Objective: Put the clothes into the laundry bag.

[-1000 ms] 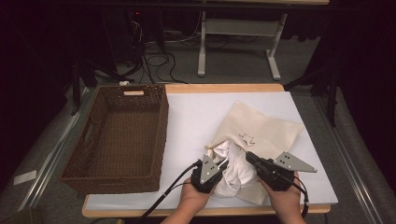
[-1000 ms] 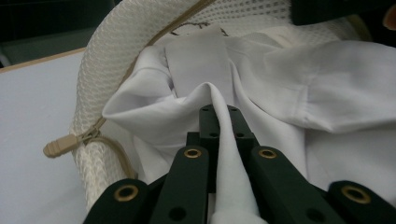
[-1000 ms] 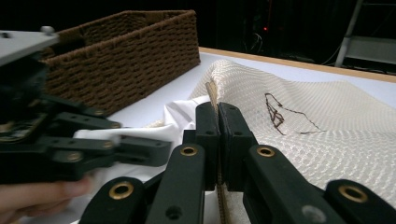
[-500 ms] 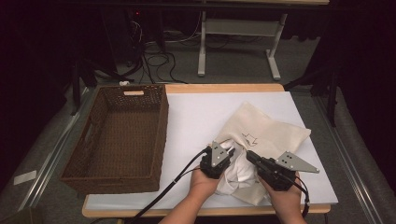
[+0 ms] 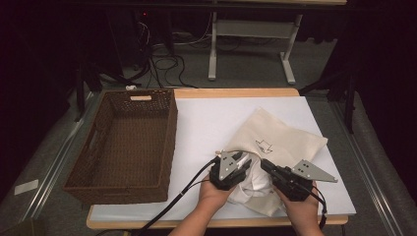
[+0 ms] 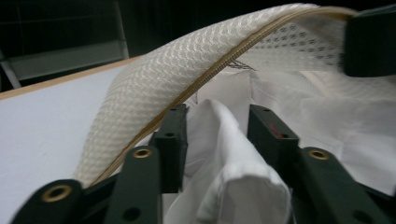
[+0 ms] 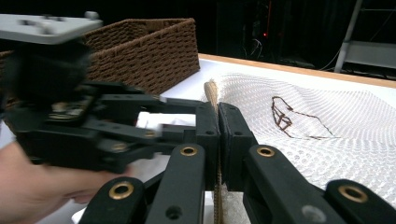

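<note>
Stuffing white cloth into the mesh bag, near right of the tabletop

Right tongs [image 7: 218,140] pinched the mesh bag [image 5: 285,140] rim shut; left tongs [image 6: 217,135], just opening, straddled the white cloth [image 6: 233,158]. Cloth might slide out if the rim sagged.

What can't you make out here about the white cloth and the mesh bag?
- How far the white cloth reaches inside the mesh bag: the bag's flap covers it in the left gripper view.
- The bag's near edge, high view: hands and grippers cover it.
- The left gripper, right gripper view: blurred.
</note>
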`<action>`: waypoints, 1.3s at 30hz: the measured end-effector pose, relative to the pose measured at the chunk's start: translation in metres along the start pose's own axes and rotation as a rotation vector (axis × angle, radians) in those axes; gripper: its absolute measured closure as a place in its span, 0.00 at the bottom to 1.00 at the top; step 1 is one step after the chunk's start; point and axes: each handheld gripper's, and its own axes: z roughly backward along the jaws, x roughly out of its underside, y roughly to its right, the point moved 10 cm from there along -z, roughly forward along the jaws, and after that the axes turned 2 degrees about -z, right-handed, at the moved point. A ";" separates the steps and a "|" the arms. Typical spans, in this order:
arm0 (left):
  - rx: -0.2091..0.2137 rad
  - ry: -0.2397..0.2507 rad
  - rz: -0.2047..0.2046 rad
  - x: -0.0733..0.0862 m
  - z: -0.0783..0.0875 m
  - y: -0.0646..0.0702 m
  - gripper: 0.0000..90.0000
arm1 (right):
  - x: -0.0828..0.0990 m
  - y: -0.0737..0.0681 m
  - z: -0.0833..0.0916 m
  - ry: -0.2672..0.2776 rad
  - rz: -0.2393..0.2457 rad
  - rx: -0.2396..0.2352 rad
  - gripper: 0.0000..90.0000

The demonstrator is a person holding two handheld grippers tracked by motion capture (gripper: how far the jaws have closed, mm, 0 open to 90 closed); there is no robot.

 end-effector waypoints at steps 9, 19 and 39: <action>-0.010 0.000 0.025 0.028 0.039 -0.006 0.47 | 0.001 -0.002 0.001 -0.005 0.005 0.010 0.98; 0.045 -0.077 0.094 0.041 0.032 -0.006 0.67 | 0.002 -0.001 0.000 -0.008 0.004 0.012 0.98; -0.078 -0.114 0.064 0.012 -0.031 -0.018 0.95 | 0.000 0.002 0.001 0.004 -0.007 0.008 0.98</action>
